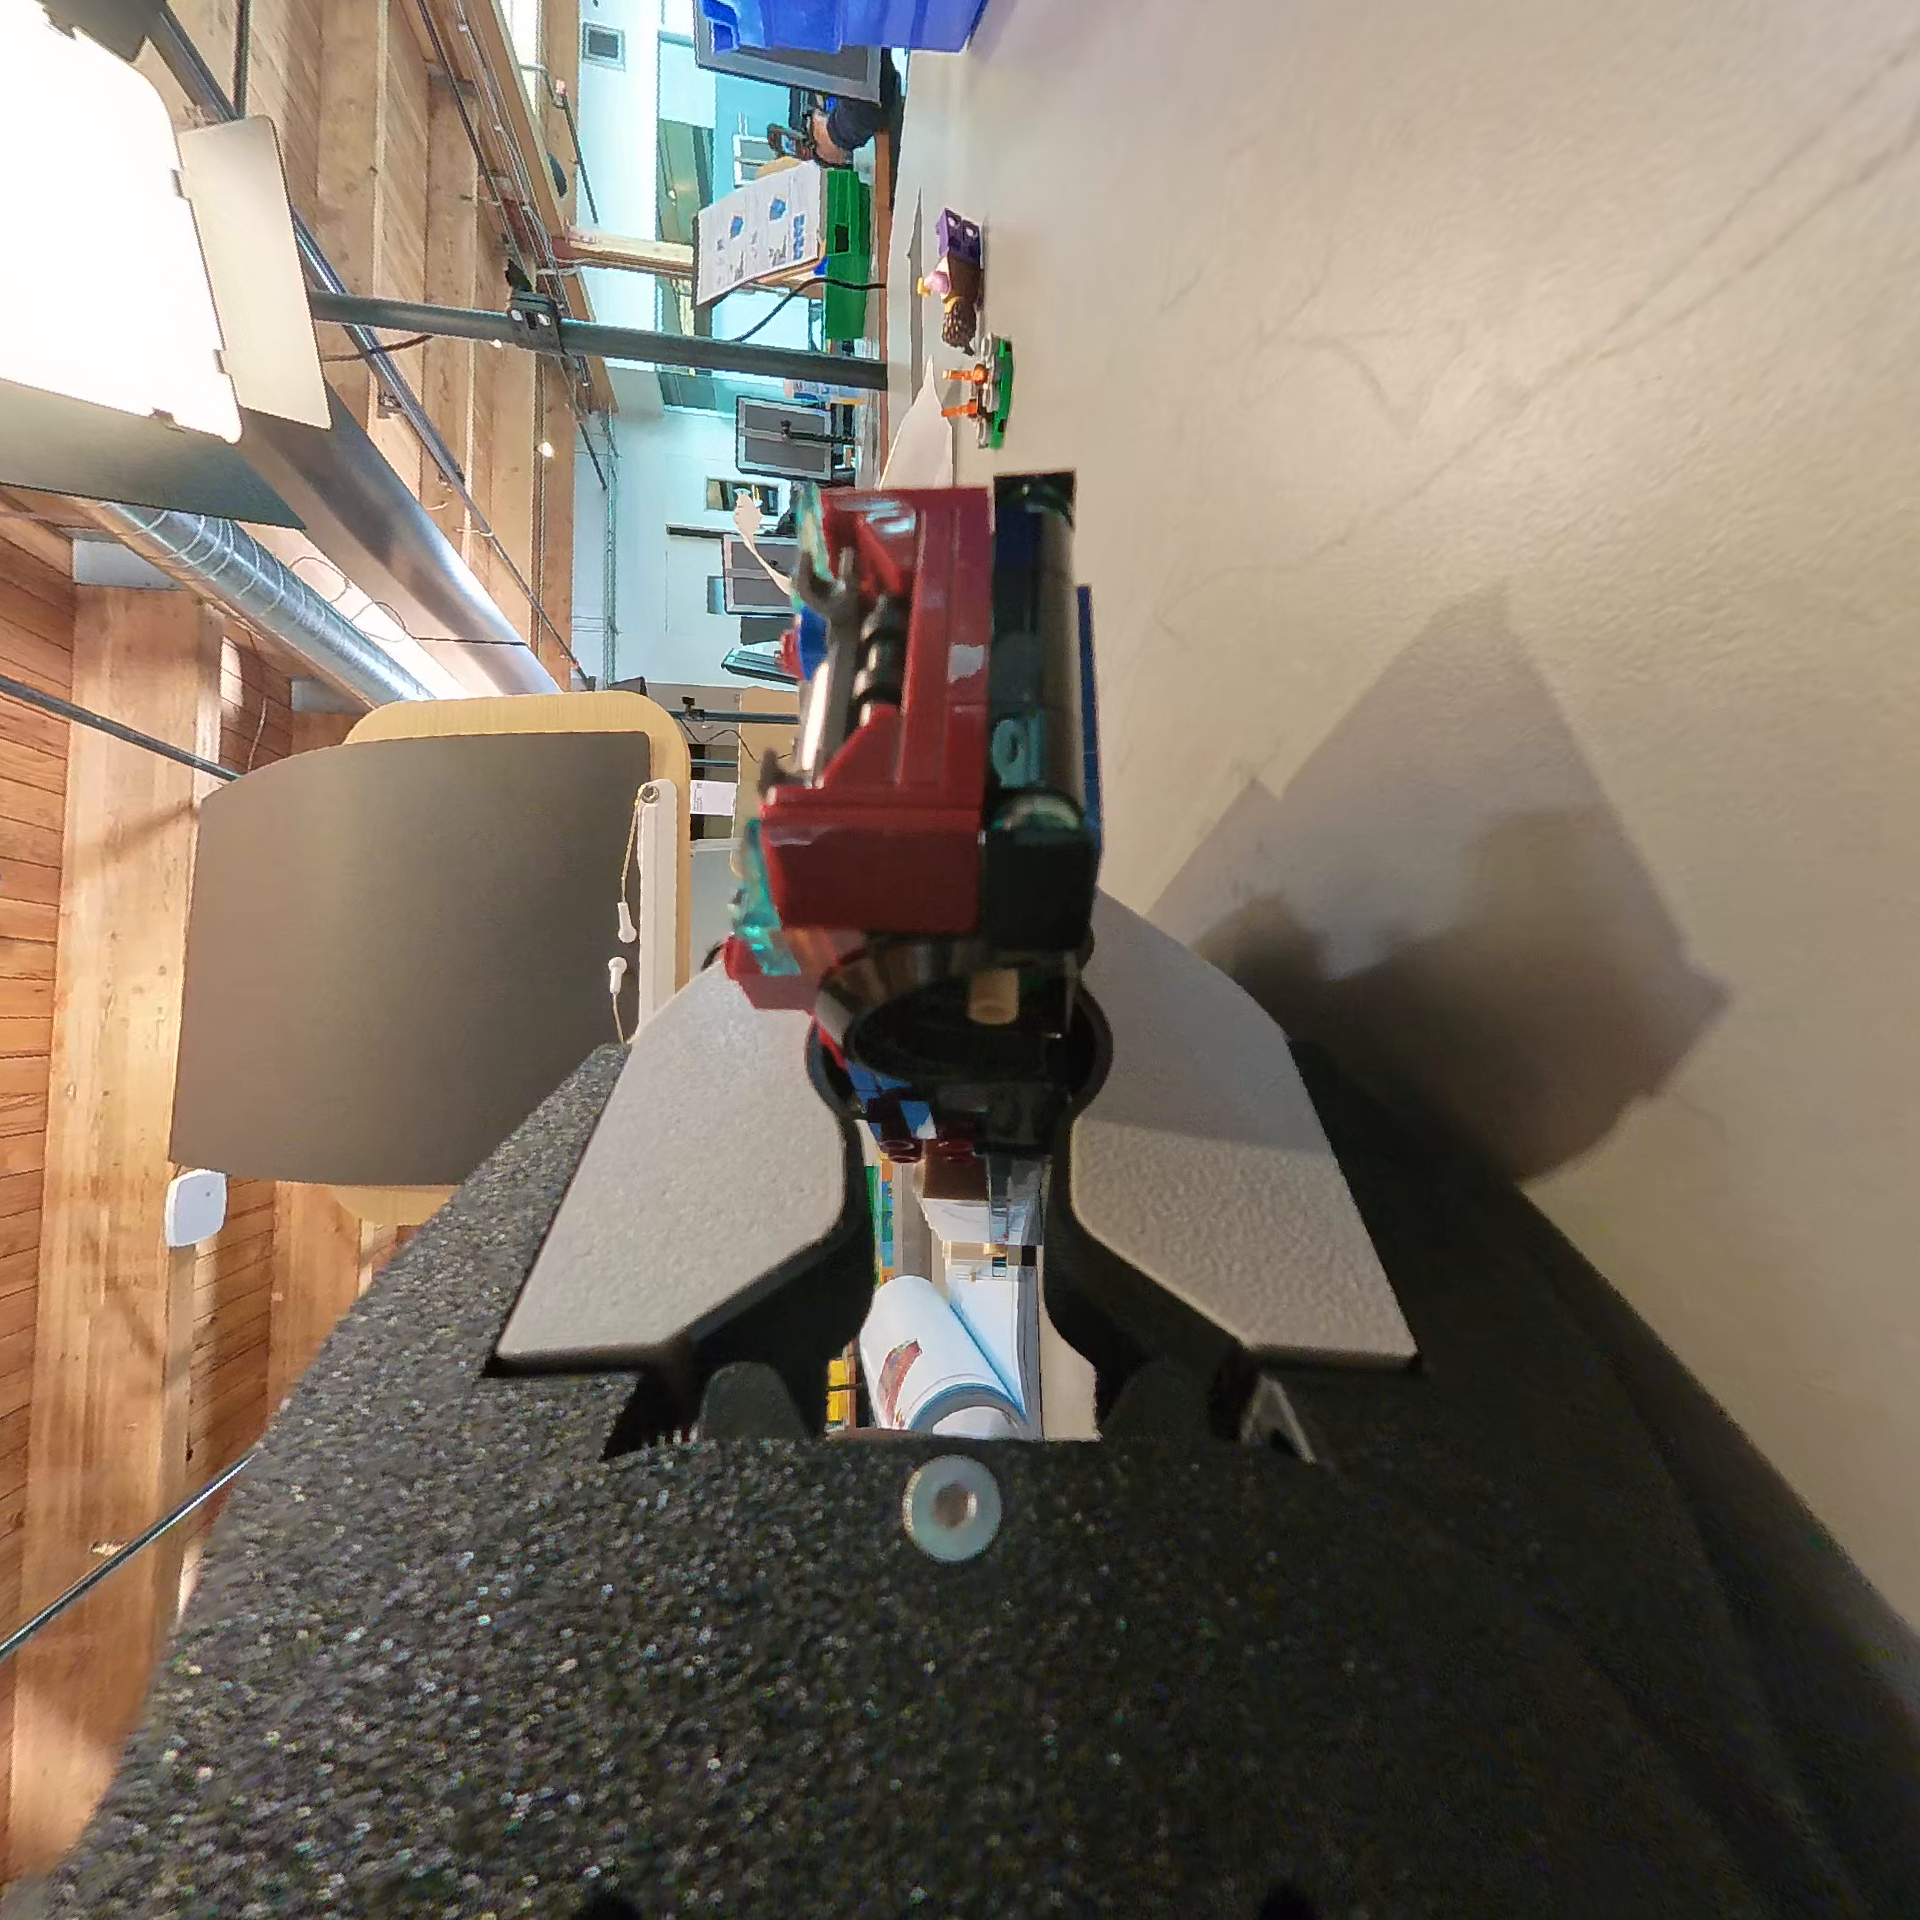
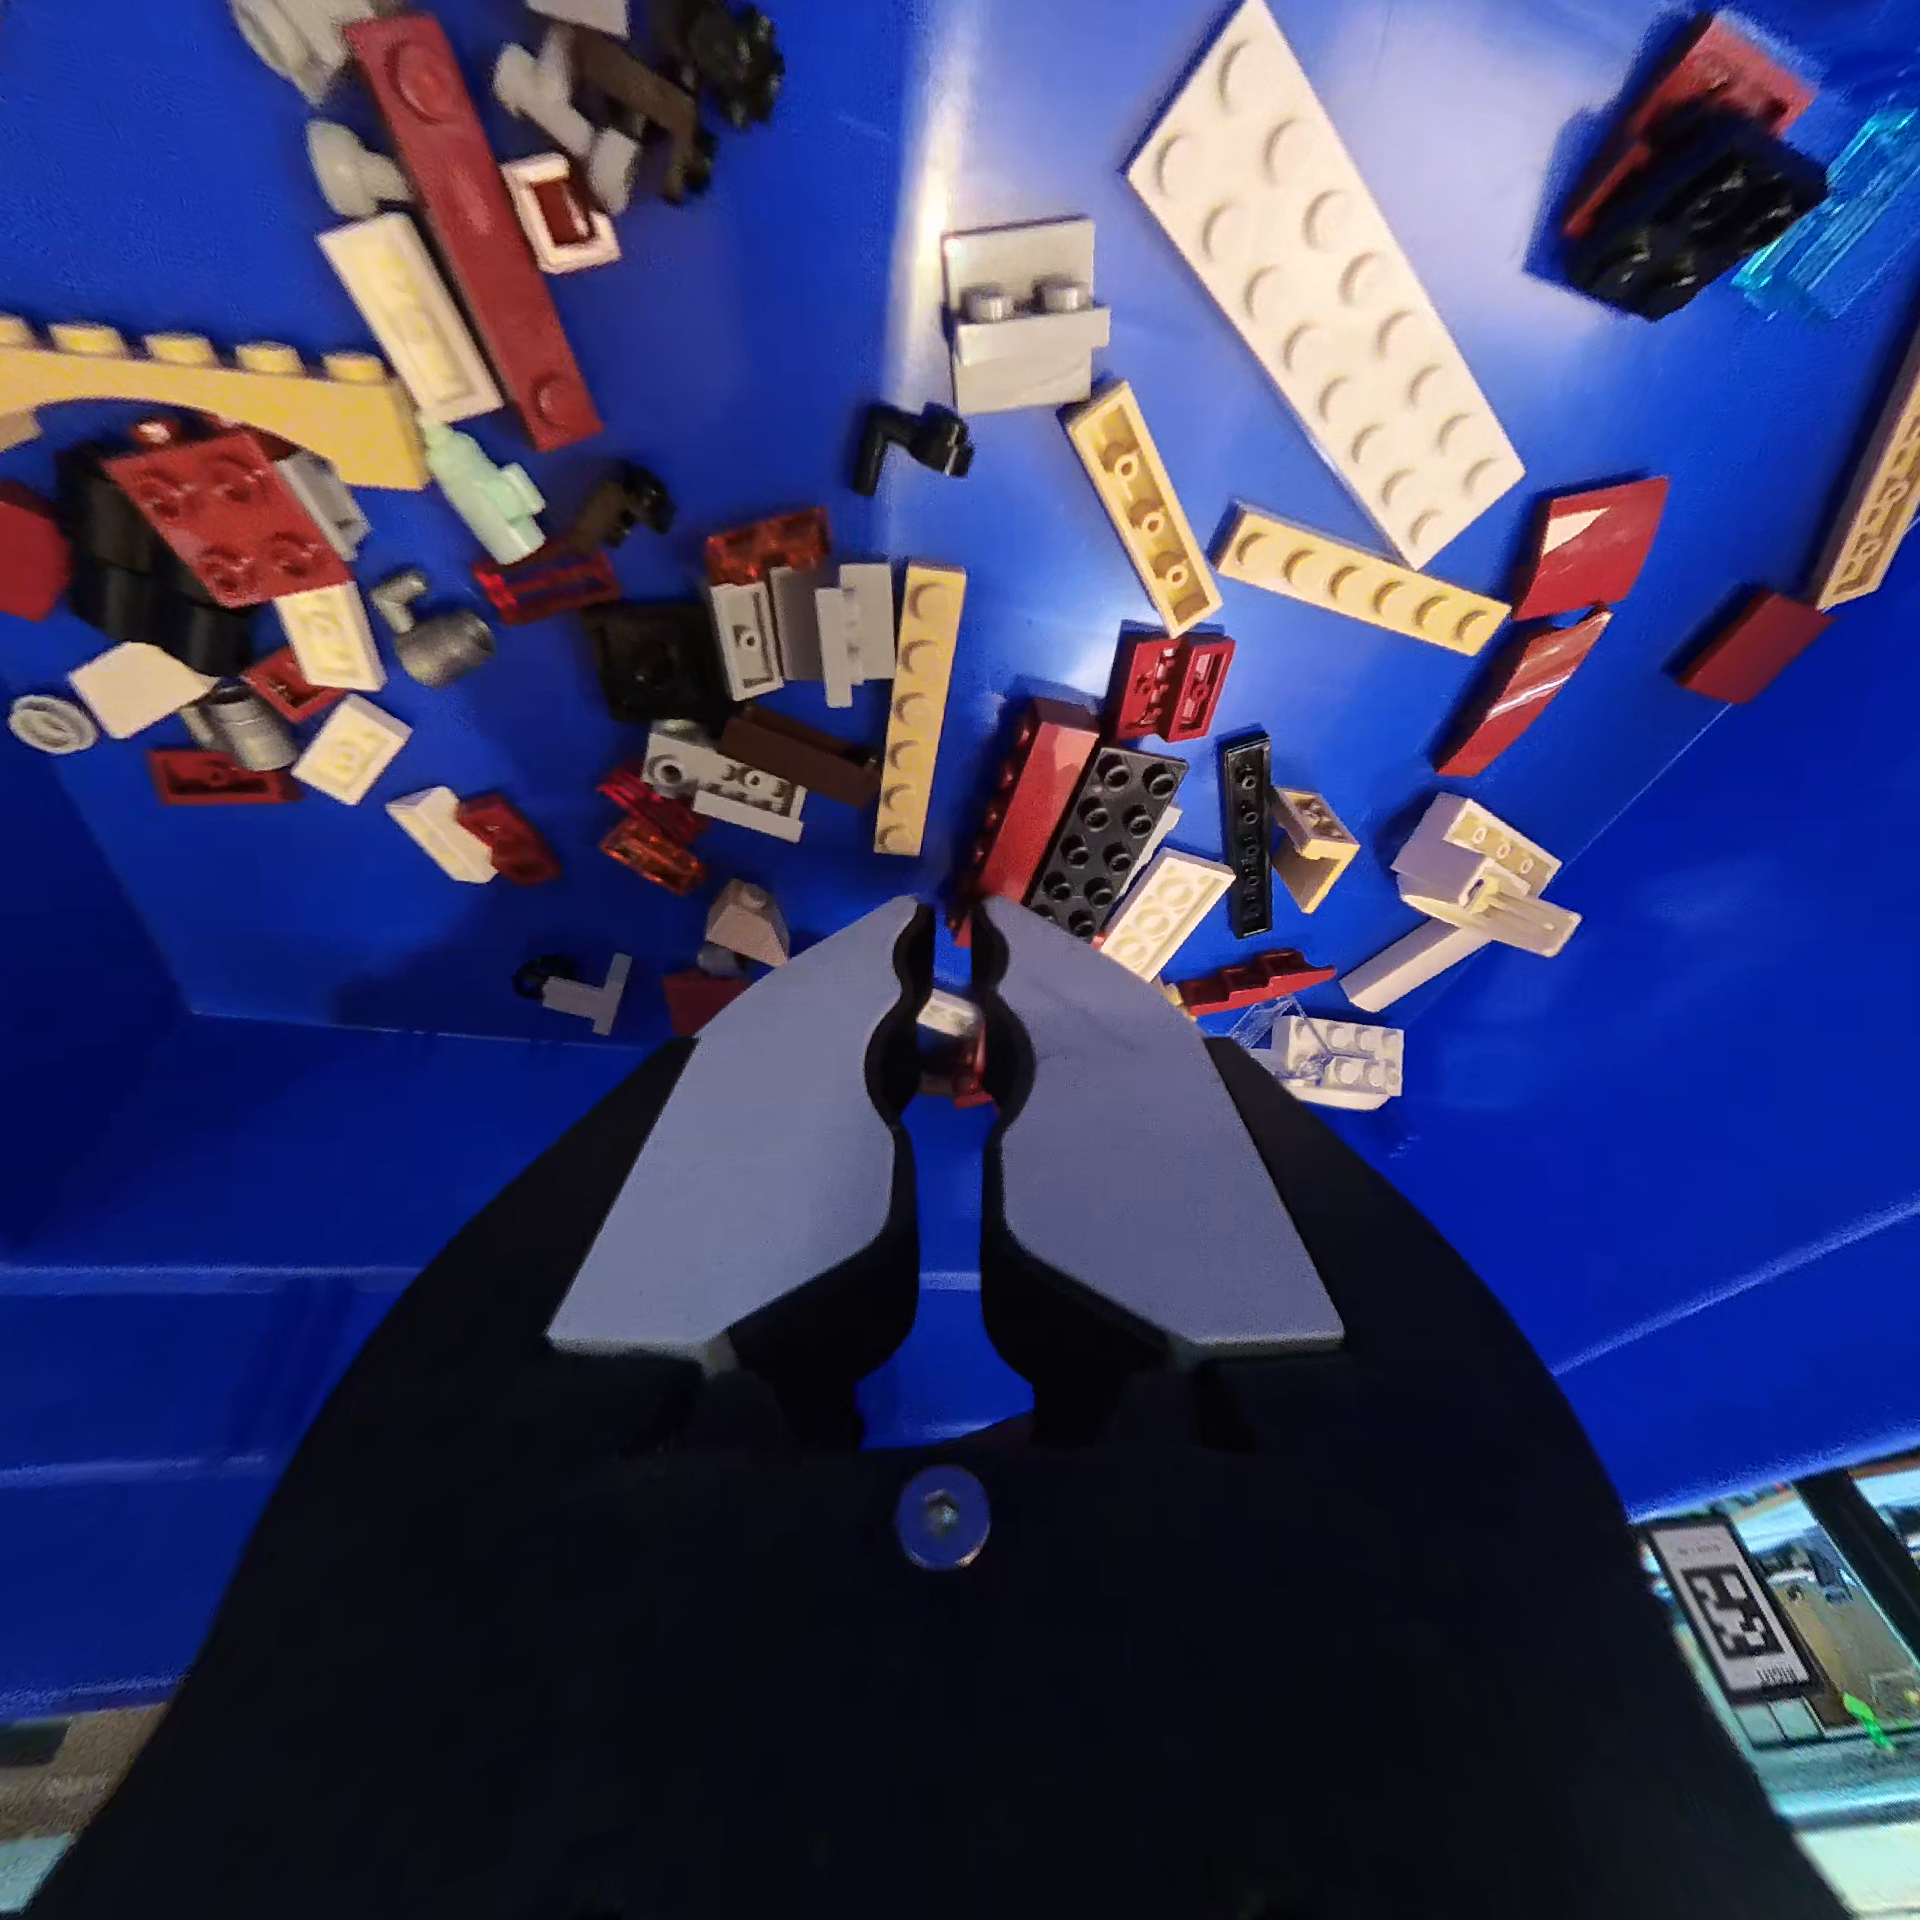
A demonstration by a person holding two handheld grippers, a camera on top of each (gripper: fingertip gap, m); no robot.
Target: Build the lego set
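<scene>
My left gripper (image 1: 951,997) is shut on a toy-brick vehicle (image 1: 914,727) built of dark red, black and blue pieces with clear turquoise parts. It holds the vehicle in the air beside a pale table (image 1: 1455,416). My right gripper (image 2: 951,920) reaches into a blue bin (image 2: 312,1195) of loose bricks. Its jaws stand almost together with a narrow slit between them. The near end of a long dark red brick (image 2: 1039,800) lies at the tips, and blue shows between it and the left pad. A small white and red piece (image 2: 951,1039) shows through the hollow between the fingers.
Several loose bricks lie around the right gripper: a black studded plate (image 2: 1107,831), tan plates (image 2: 920,707), a large white plate (image 2: 1320,270), and a tan arch (image 2: 208,395). Small brick builds (image 1: 971,301) and a green piece (image 1: 997,390) stand farther along the table.
</scene>
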